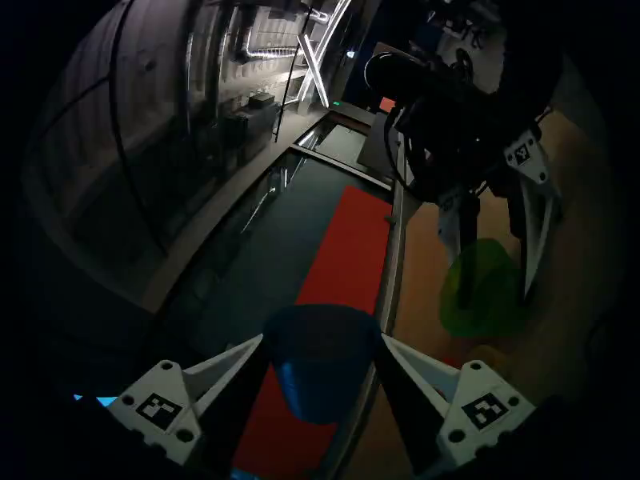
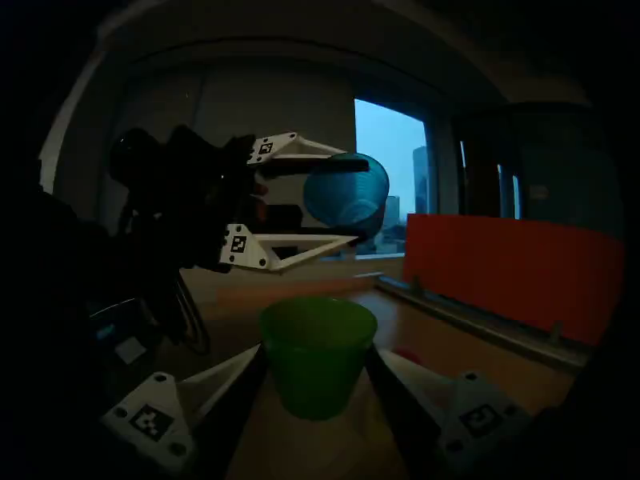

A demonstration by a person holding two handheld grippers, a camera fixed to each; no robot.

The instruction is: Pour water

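Clamping blue cup [image 1: 320,380], left gripper [image 1: 322,346] — green cup [image 2: 318,364], right gripper [image 2: 316,350]

l claw [image 1: 320,344], r claw [image 2: 318,352]: both clamped

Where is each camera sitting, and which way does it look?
Left gripper view: rides on the left gripper, looking along its fingers past the held blue cup at the right gripper with the green cup.
Right gripper view: rides on the right gripper, looking over the green cup toward the window.
Shared: both grippers and both cups.
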